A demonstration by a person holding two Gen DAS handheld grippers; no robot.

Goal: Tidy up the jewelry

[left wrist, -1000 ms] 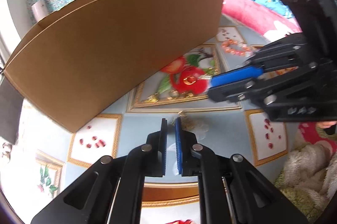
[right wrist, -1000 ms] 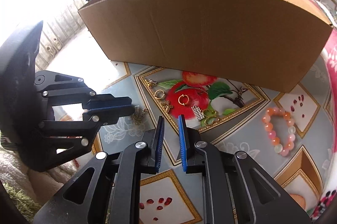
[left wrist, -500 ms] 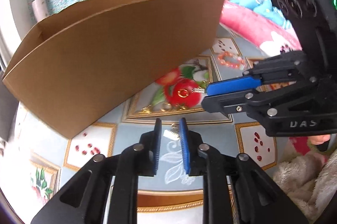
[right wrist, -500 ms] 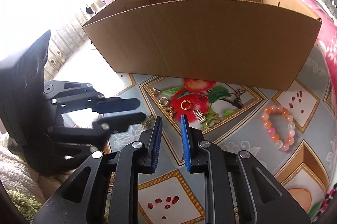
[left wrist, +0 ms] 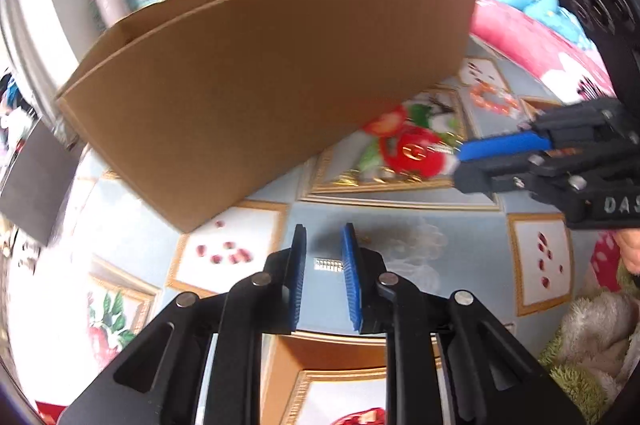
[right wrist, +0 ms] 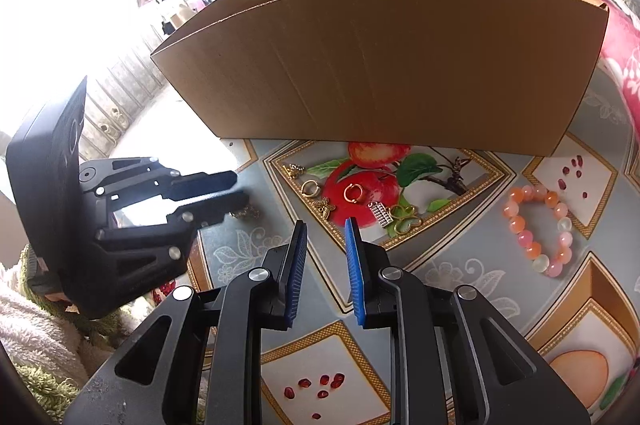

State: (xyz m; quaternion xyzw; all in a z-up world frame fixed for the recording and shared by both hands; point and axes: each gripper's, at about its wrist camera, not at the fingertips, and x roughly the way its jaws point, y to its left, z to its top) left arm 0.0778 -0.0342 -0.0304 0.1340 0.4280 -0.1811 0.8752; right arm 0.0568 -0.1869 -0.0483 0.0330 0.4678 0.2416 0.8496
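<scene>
One cardboard box (right wrist: 384,65) stands on the bench (right wrist: 460,265). One pink-and-orange bead bracelet (right wrist: 538,227) lies there. Small metal pieces: two gold rings (right wrist: 354,192), one butterfly charm (right wrist: 326,207), one silver abacus charm (right wrist: 380,213), one gold clover piece (right wrist: 406,219). Two hand-held grippers are visible.

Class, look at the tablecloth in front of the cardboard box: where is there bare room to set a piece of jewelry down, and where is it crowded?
Free: the cloth between the charms and the bead bracelet, and the near panels below the right claw. Crowded: the apple panel in front of the cardboard box, where rings and charms lie close together, and the strip by the left claw, over a small gold piece.
</scene>
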